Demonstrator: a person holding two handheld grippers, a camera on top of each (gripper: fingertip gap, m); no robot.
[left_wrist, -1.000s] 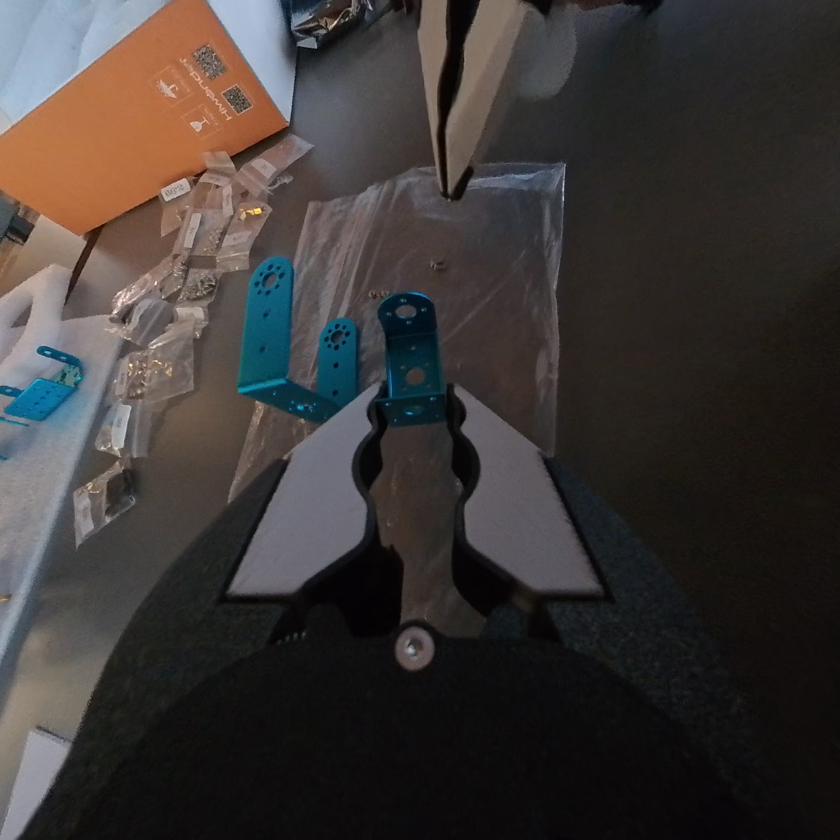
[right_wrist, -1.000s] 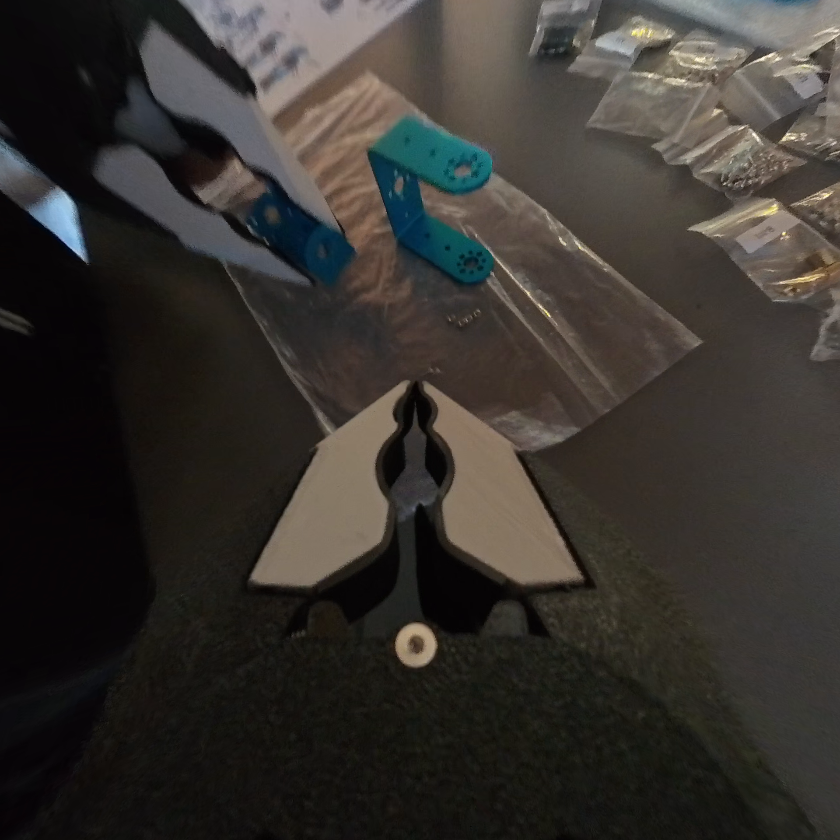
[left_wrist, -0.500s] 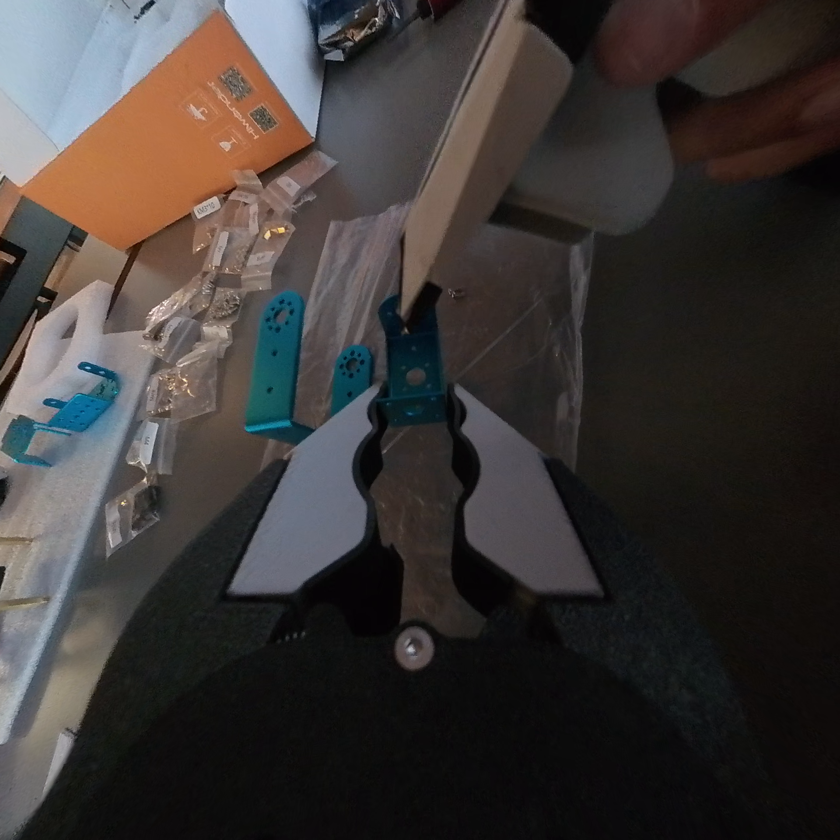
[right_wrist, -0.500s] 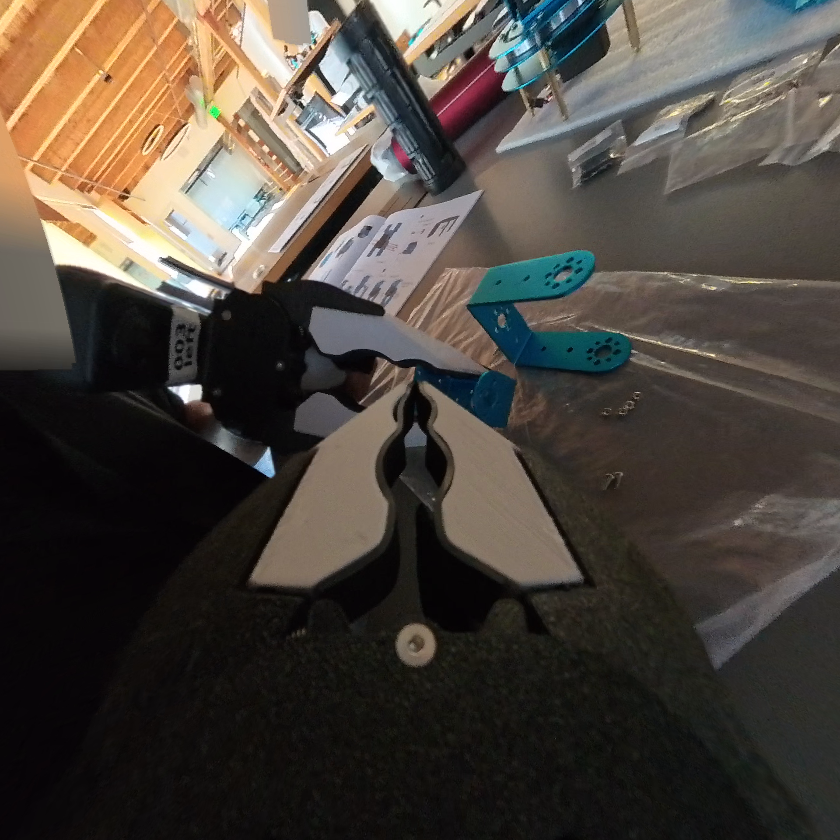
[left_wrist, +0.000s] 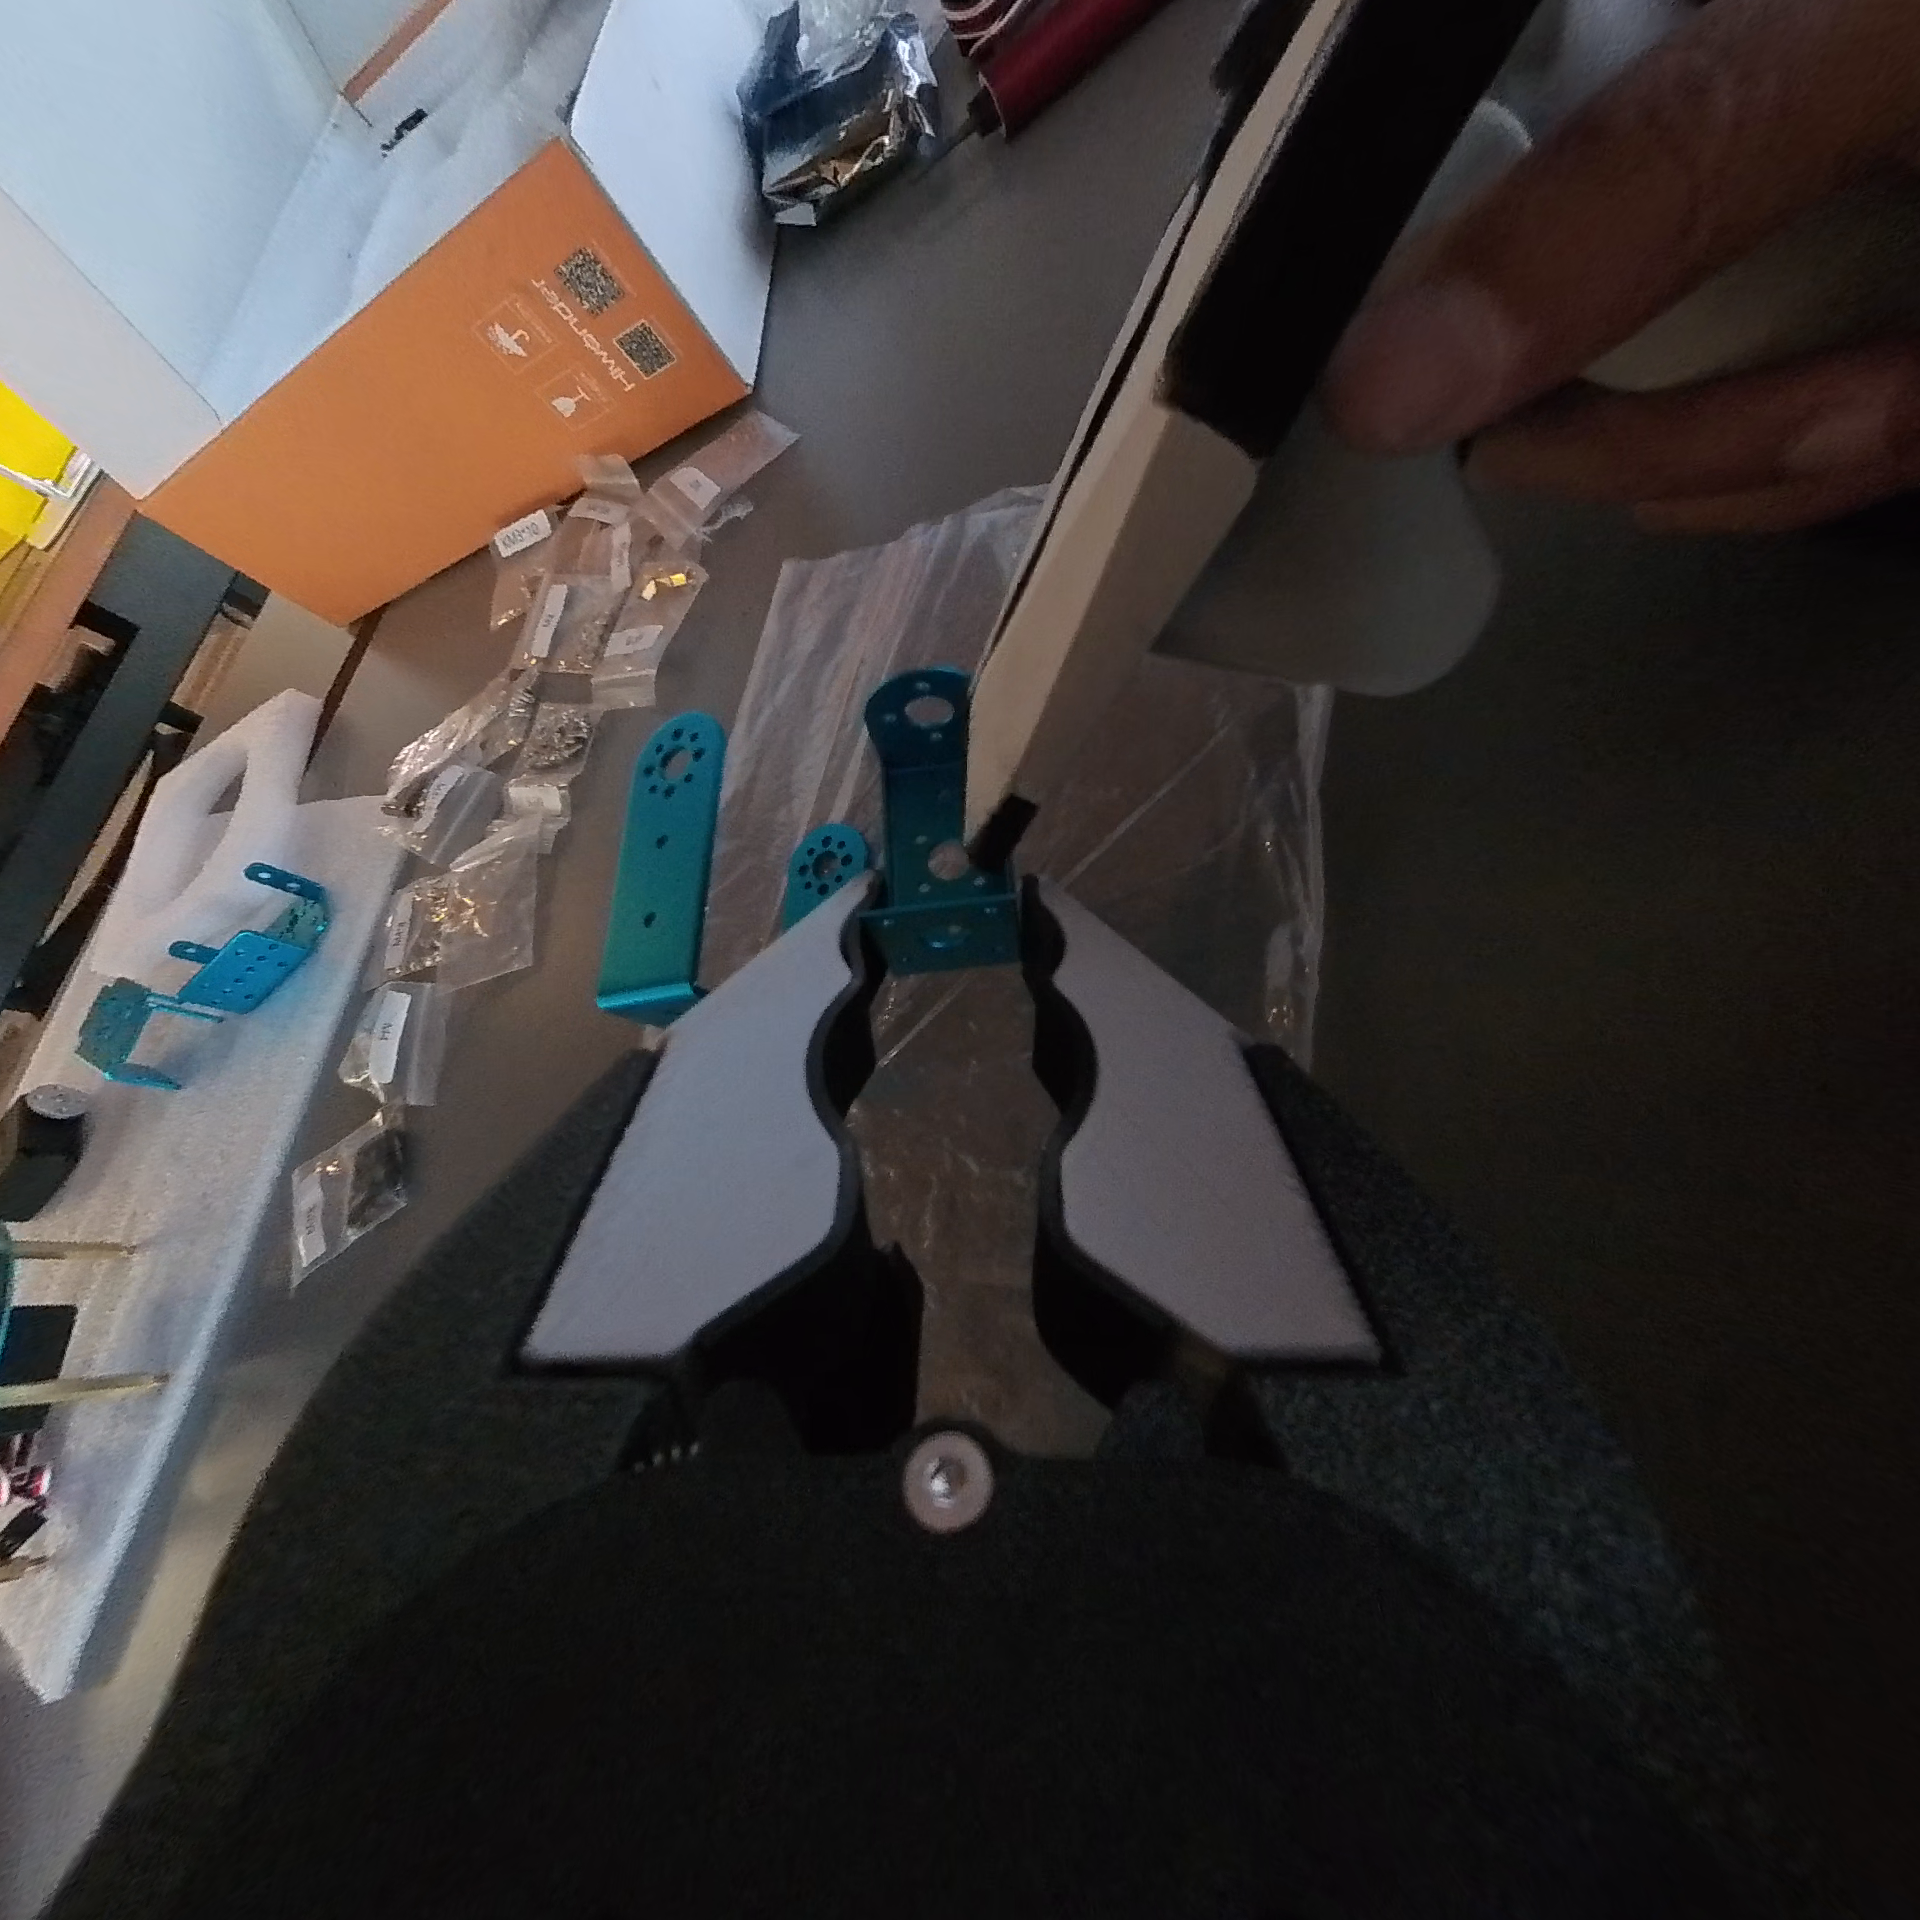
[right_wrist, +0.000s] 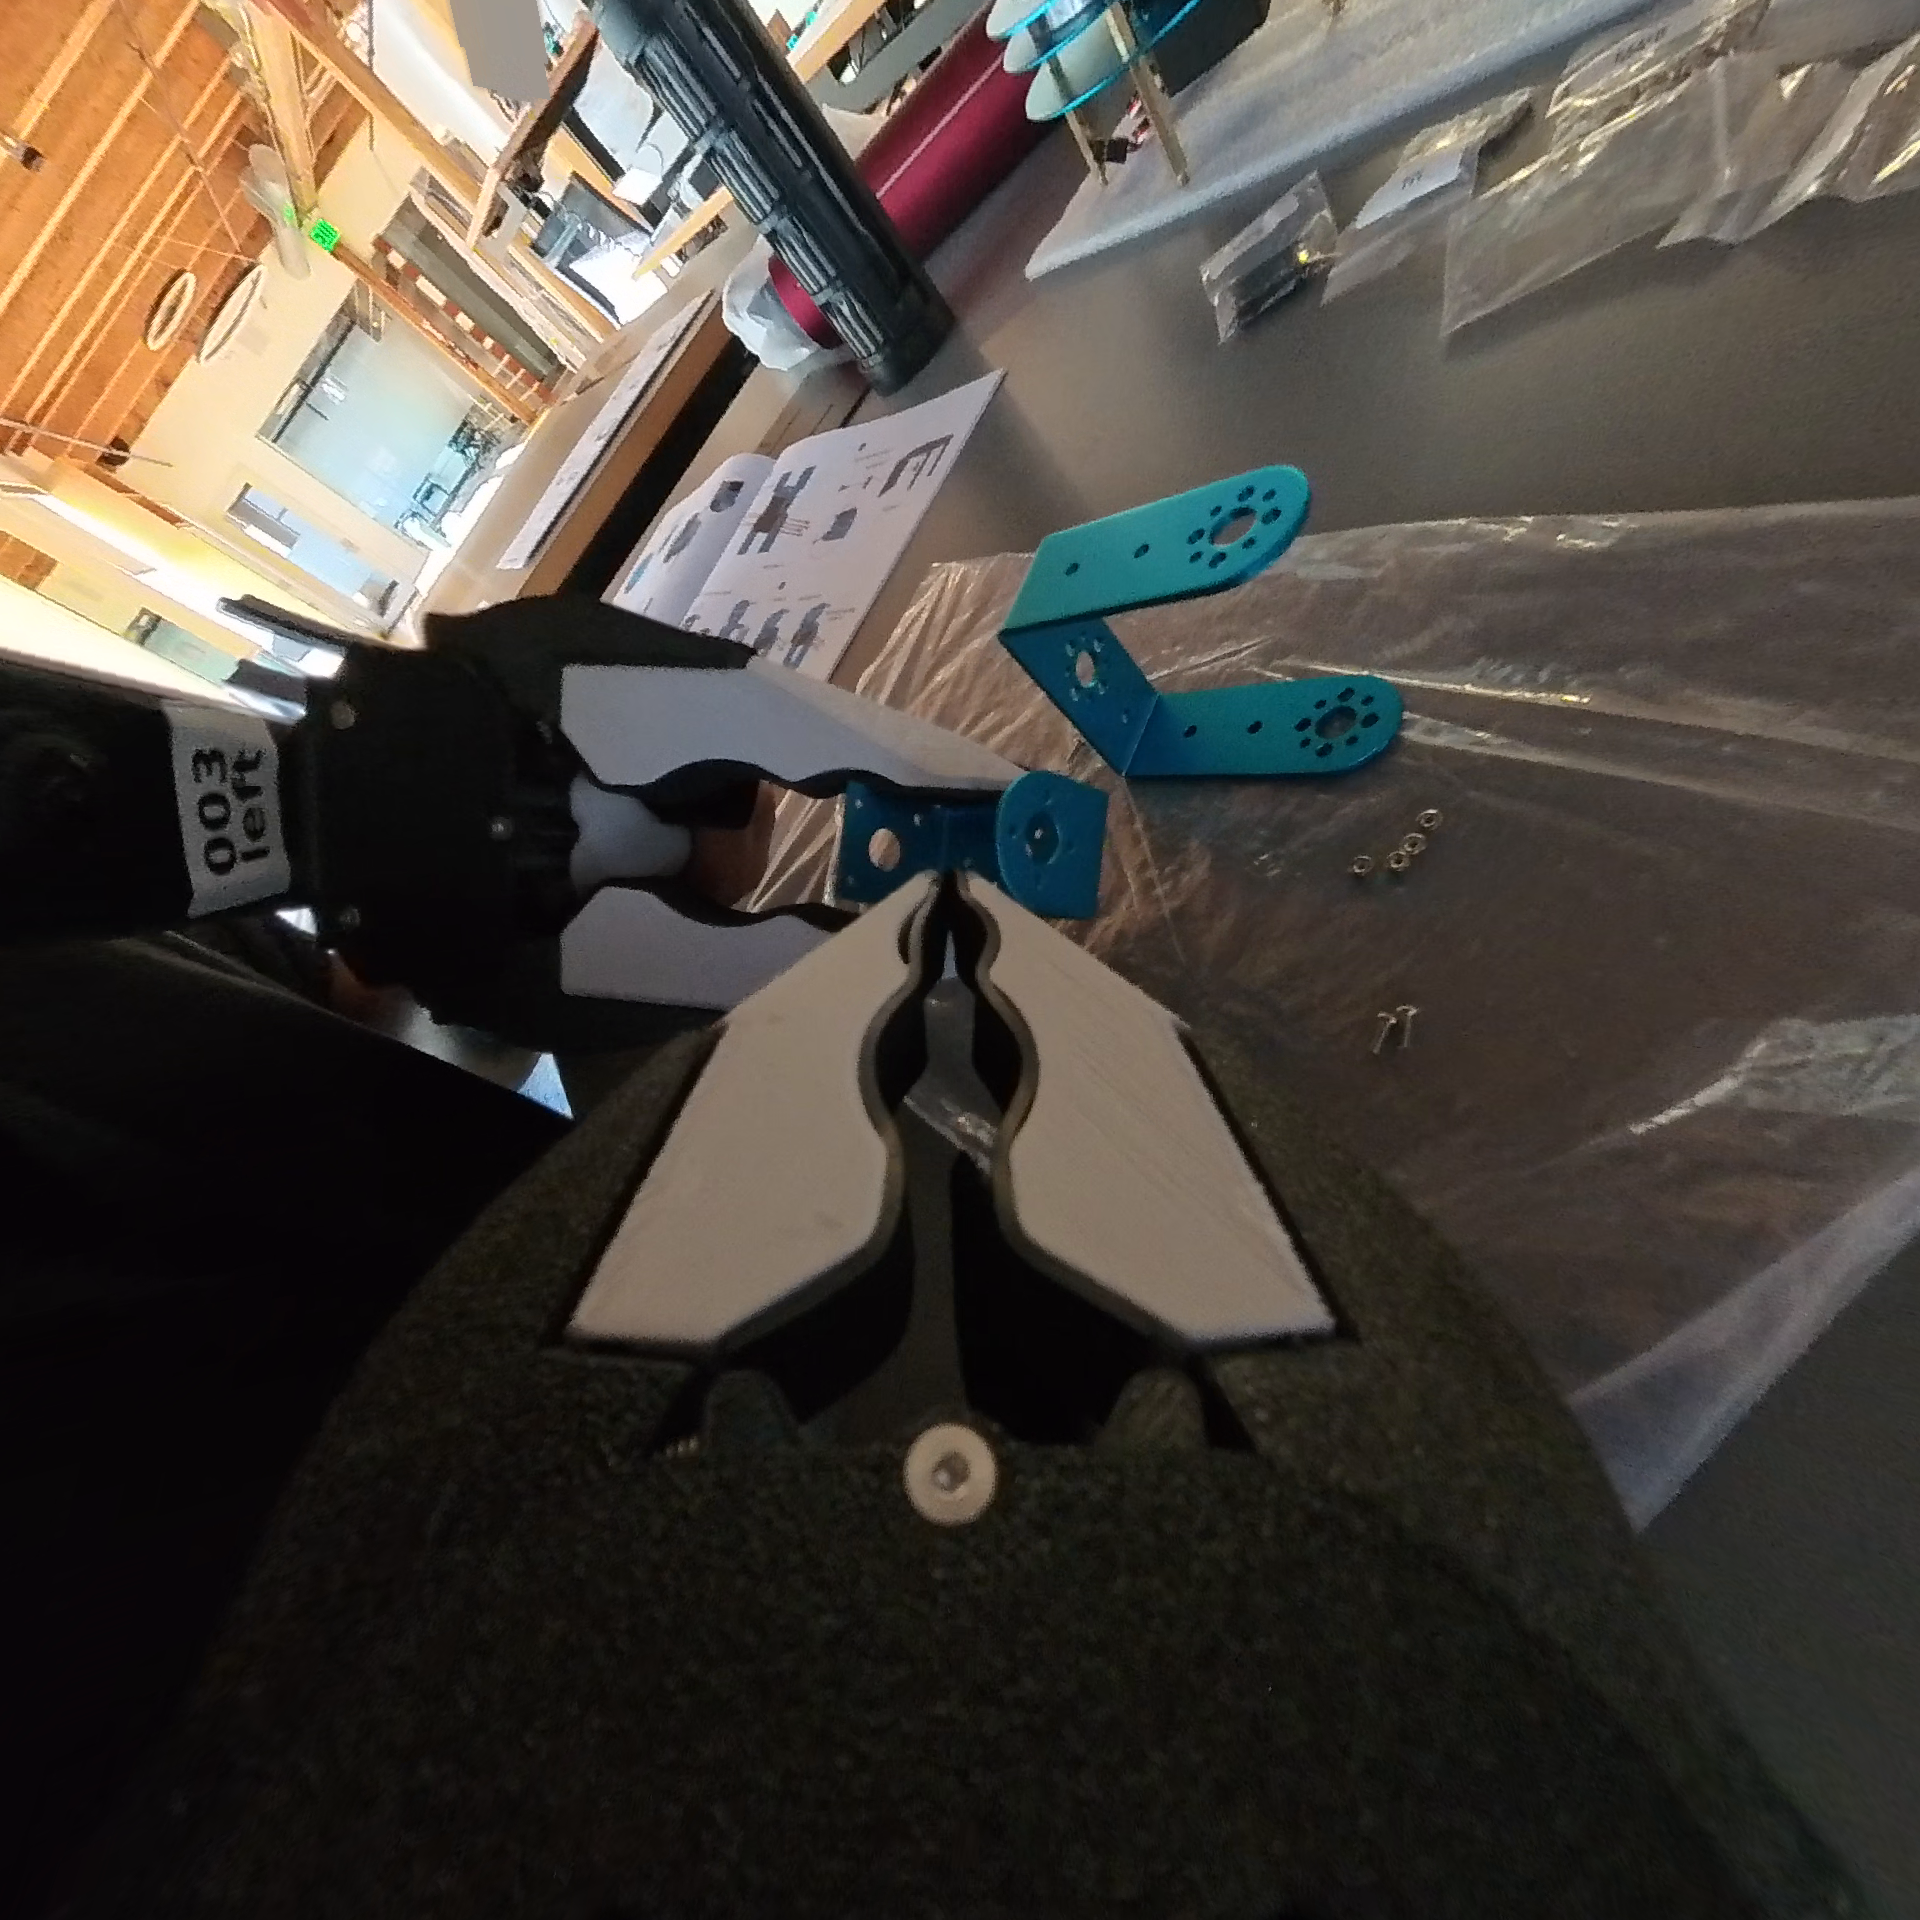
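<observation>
My left gripper (left_wrist: 943, 914) is shut on a small blue angle bracket (left_wrist: 920, 831) and holds it above a clear plastic bag (left_wrist: 1195, 831). My right gripper (right_wrist: 943, 883) has its fingers closed, with the tips against the edge of that bracket (right_wrist: 1044, 842). I cannot tell whether anything small is pinched between them. In the left wrist view the right gripper (left_wrist: 1000, 821) comes down from the upper right, with a hand behind it. The left gripper (right_wrist: 894, 842) shows at the left of the right wrist view.
A larger blue U bracket (right_wrist: 1174, 665) stands on the bag's (right_wrist: 1558, 831) edge. Small nuts (right_wrist: 1397, 847) and screws (right_wrist: 1392, 1029) lie on the bag. An orange box (left_wrist: 416, 416), hardware bags (left_wrist: 540, 727), white foam (left_wrist: 208, 1195) and a booklet (right_wrist: 831, 540) lie around. My left and right fingertips are right by each other.
My right gripper has risen from the plastic bag and swung over to the bracket held by my left gripper. The left gripper has kept its grip and tilted slightly.
</observation>
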